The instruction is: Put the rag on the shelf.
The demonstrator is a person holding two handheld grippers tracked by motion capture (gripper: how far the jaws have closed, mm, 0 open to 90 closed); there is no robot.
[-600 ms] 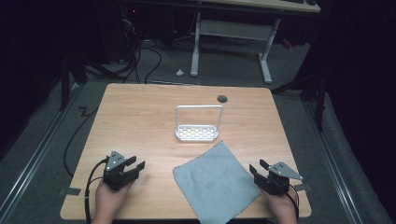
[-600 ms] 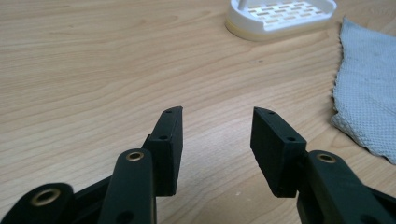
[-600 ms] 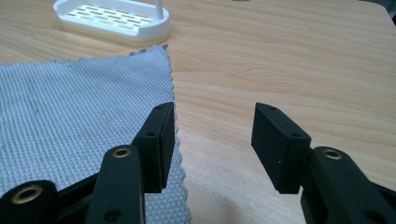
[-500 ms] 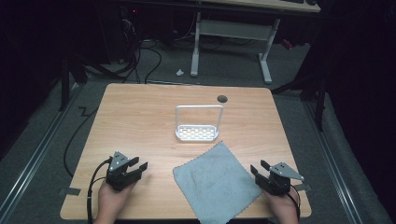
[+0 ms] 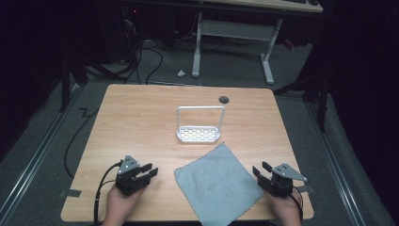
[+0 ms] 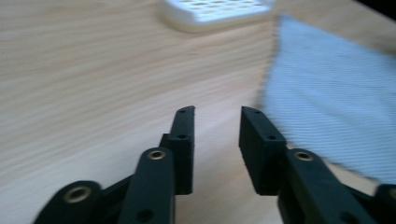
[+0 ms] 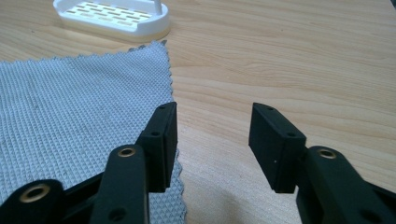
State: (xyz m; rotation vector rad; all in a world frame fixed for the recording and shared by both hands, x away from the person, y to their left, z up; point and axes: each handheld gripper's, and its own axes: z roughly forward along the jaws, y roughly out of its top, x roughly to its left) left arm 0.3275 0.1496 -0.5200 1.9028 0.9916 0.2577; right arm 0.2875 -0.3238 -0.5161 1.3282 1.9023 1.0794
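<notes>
Left tool [image 5: 151, 171] spread beside grey cloth [image 5: 219, 181], right tool [image 7: 212, 140] spread, cloth's zigzag edge visible.

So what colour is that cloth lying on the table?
The cloth is pale grey-blue with a fine waffle-like weave and zigzag-cut edges, clearest in the right gripper view.

One grey cloth [image 5: 218, 183] — one white rack [image 5: 199, 134] — two tools

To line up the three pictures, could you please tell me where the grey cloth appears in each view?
High view: the grey cloth lies low and centre, between the two grippers.
Left gripper view: it shows at the right.
Right gripper view: it shows at the left.
Shared landmark: the white rack, just beyond the cloth's far corner.
</notes>
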